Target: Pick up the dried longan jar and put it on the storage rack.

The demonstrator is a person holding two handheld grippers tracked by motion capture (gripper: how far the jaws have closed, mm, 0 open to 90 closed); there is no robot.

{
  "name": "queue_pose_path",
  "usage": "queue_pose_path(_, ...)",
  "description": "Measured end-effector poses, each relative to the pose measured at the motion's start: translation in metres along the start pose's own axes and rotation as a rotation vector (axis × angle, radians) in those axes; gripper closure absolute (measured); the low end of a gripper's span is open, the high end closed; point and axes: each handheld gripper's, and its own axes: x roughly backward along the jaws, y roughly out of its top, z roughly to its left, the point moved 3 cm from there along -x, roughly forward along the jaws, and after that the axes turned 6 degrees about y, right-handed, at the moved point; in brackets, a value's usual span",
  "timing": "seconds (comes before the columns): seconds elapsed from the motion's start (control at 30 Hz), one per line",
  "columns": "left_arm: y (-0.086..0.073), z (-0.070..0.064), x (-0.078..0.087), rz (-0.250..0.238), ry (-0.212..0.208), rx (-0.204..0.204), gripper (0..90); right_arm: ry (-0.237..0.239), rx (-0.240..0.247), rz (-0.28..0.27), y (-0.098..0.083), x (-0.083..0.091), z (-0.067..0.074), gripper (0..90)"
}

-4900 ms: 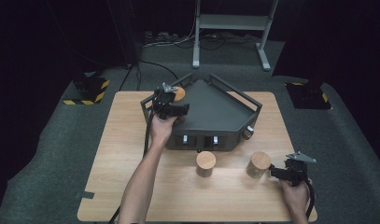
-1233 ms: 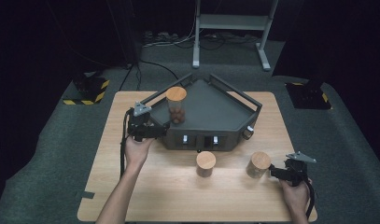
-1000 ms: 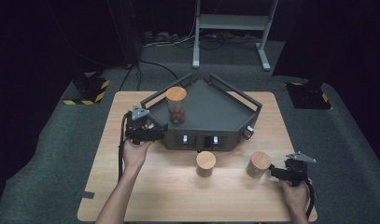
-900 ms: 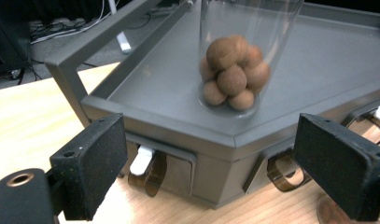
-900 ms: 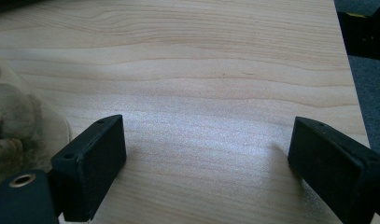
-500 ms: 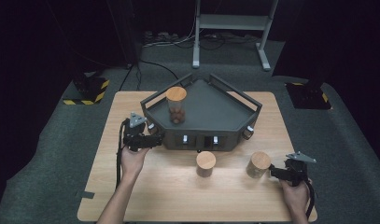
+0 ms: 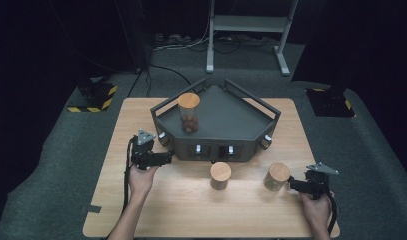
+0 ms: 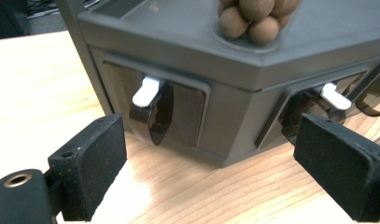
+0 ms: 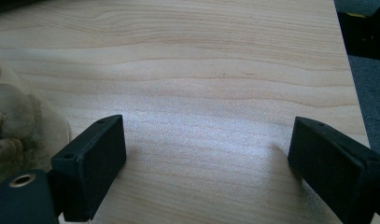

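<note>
High view, nearest edge first: the right hand-held gripper (image 7: 294, 184) rests low on the tabletop (image 7: 201, 215) at the person's right, its jaws spread wide with nothing between them, pointing toward a wooden-lidded jar (image 7: 277, 176) that stands just beside its tips. In the right gripper view a pale blurred edge of that jar (image 9: 15, 126) sits off to the left, outside the jaws, over bare wood. A second lidded jar (image 7: 220, 175) stands near the middle of the tabletop, well apart from both grippers.

Farther in, the left hand-held gripper (image 7: 167, 158) lies level at the left front corner of the dark grey tray (image 7: 231, 120), jaws parted and empty, aimed at the tray's front wall. The left gripper view looks straight at that wall: a white-tipped dark lever (image 8: 150, 109) sits just beyond the jaws, nearer the left one, untouched, with a second lever (image 8: 334, 95) toward the right.

On the tray, behind that corner, stands a clear jar of brown balls (image 7: 189, 113) with a wooden lid, close to the left hand-held gripper but apart from it.
</note>
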Motion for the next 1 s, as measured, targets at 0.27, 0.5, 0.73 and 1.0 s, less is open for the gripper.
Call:
queue_pose_path(0.27, -0.017, 0.001, -0.008, 0.016, 0.000, 0.024, 9.0, -0.001, -0.001, 0.000, 0.000, 0.000, 0.000, 11.0)
queue_pose_path(0.5, -0.026, -0.003, -0.014, 0.032, 0.007, 0.011, 8.8, -0.001, -0.001, 0.000, 0.000, 0.000, 0.000, 11.0)
queue_pose_path(0.73, -0.034, -0.004, -0.019, 0.048, 0.011, 0.018, 8.6, -0.001, -0.001, 0.000, 0.000, 0.000, 0.000, 10.9)
queue_pose_path(1.0, -0.045, -0.006, -0.024, 0.064, 0.018, 0.030, 8.3, -0.001, -0.001, 0.000, 0.000, 0.000, 0.000, 11.0)
